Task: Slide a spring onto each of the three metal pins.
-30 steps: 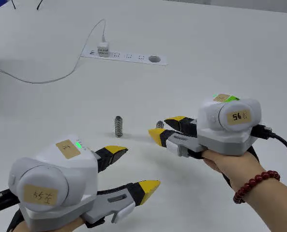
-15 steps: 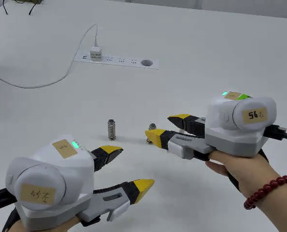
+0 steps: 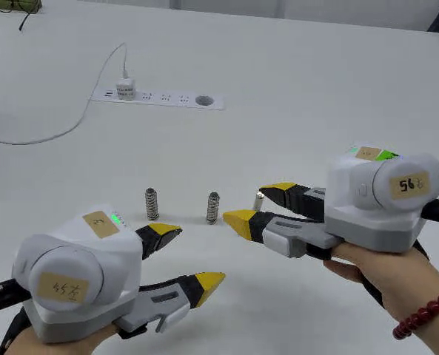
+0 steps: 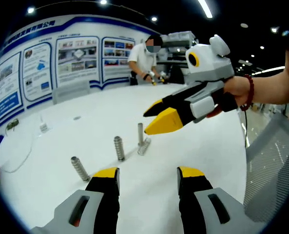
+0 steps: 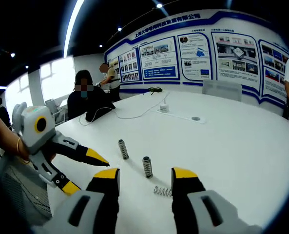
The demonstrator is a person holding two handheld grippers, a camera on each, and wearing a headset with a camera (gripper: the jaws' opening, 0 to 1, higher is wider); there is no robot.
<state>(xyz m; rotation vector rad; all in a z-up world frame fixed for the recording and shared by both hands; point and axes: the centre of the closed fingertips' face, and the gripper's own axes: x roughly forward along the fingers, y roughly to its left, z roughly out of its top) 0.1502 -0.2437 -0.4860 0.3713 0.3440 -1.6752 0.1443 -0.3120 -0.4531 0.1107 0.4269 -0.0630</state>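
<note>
Two pins wearing springs stand in a row on the white table: one spring (image 3: pixel 152 203) on the left, another spring (image 3: pixel 213 208) in the middle. A bare metal pin (image 3: pixel 258 201) stands to their right, also seen as the bare pin (image 4: pixel 140 133). A loose spring (image 5: pixel 162 191) lies flat on the table, just ahead of my right gripper (image 5: pixel 145 173). That right gripper (image 3: pixel 257 203) hovers open and empty close beside the bare pin. My left gripper (image 3: pixel 188 255) is open and empty, nearer to me, apart from the pins.
A white power strip (image 3: pixel 160 98) with a plugged charger and a cable lies at the far side of the table (image 3: pixel 315 111). People stand and sit beyond the table (image 5: pixel 90 105). Bare tabletop surrounds the pins.
The head camera has shifted. My right gripper has drawn back to the right, uncovering the bare pin. The left gripper has barely moved.
</note>
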